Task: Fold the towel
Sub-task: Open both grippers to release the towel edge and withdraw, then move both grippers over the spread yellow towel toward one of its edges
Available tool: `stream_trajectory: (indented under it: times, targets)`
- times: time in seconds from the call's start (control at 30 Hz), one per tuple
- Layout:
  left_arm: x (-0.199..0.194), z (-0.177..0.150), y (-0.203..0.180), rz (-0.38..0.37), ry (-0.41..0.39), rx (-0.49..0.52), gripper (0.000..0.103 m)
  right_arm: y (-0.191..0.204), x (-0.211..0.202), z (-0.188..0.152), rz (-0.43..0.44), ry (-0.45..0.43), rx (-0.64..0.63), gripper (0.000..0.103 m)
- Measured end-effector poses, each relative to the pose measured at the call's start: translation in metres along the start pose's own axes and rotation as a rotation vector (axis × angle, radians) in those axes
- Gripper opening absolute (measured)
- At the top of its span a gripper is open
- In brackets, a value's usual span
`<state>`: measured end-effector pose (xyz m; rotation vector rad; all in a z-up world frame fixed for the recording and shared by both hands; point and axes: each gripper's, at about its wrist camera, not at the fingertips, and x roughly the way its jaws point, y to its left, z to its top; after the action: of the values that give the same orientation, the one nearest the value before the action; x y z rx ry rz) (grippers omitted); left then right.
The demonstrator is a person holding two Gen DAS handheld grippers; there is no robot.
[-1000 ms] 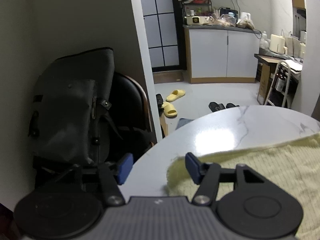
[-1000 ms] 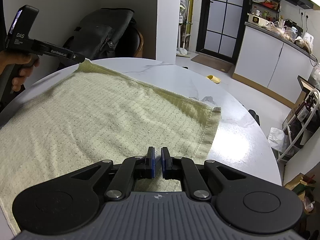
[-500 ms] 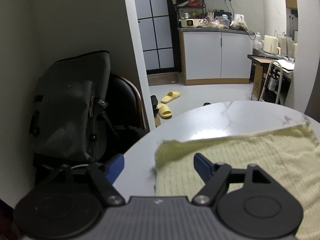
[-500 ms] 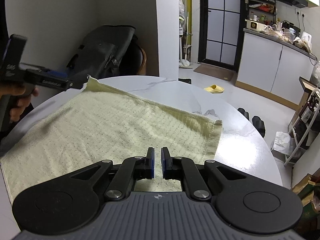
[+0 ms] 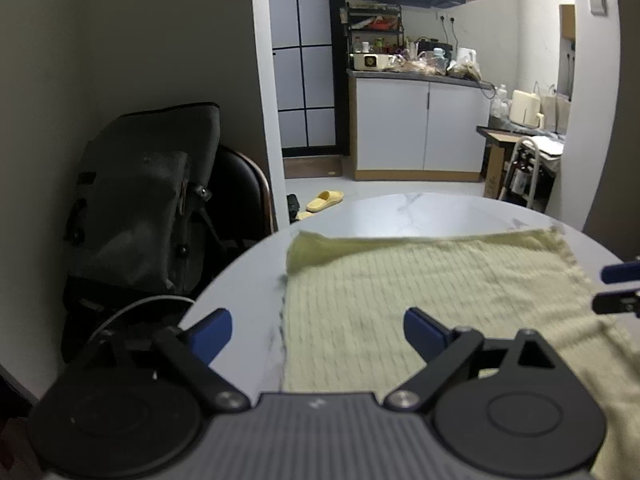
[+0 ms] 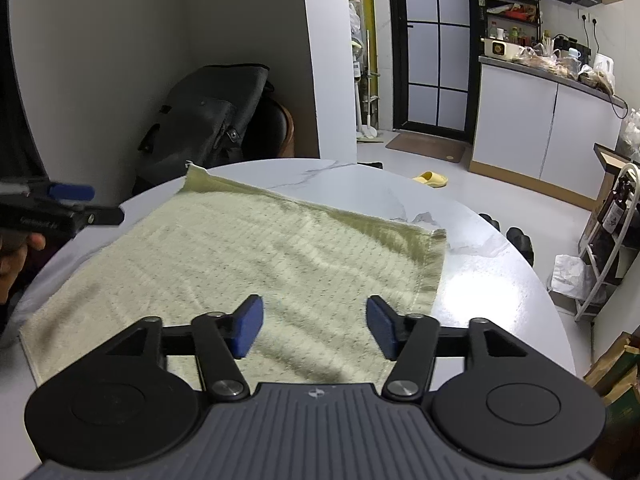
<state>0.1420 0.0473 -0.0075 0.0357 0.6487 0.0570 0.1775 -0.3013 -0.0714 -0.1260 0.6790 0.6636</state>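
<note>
A pale yellow-green waffle towel (image 6: 280, 256) lies spread flat on the round white marble table (image 6: 492, 288). It also shows in the left wrist view (image 5: 400, 292). My right gripper (image 6: 314, 326) is open and empty, held just above the towel's near right part. My left gripper (image 5: 316, 330) is open and empty, above the towel's near left edge. In the right wrist view the left gripper (image 6: 76, 204) reaches in from the left, short of the towel's far left corner. The right gripper's fingers (image 5: 620, 272) show at the right edge of the left wrist view.
A black backpack (image 5: 144, 208) rests on a dark chair (image 5: 244, 196) beyond the table's far left edge, against the wall. A kitchen counter (image 6: 548, 132), yellow slippers (image 5: 324, 202) and a white rack (image 6: 608, 240) stand on the floor farther off.
My right gripper was shut on the towel's near edge and is open now. My left gripper has opened wider and drawn back from the far left corner. The towel has settled flat.
</note>
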Motion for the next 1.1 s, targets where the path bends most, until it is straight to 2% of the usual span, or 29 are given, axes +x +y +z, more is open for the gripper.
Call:
stream_trajectory:
  times: [0.13,0.3,0.53,0.93,1.1]
  targets:
    - [-0.017,-0.011,-0.003,0.007,-0.021,0.006,0.097,0.003,-0.006,-0.004,0.015,-0.016,0.011,0.076]
    - [-0.032,-0.025,-0.009,-0.002,-0.036,-0.035,0.1,0.007,-0.016,-0.017,0.024,-0.035,0.033,0.093]
    - [-0.047,-0.042,-0.021,-0.003,-0.042,-0.035,0.103,0.011,-0.035,-0.038,0.023,-0.066,0.081,0.102]
    - [-0.073,-0.066,-0.034,0.006,-0.069,-0.017,0.103,0.012,-0.061,-0.077,0.007,-0.09,0.191,0.102]
    - [-0.084,-0.072,-0.033,-0.031,-0.075,-0.049,0.103,0.019,-0.071,-0.087,0.003,-0.115,0.221,0.102]
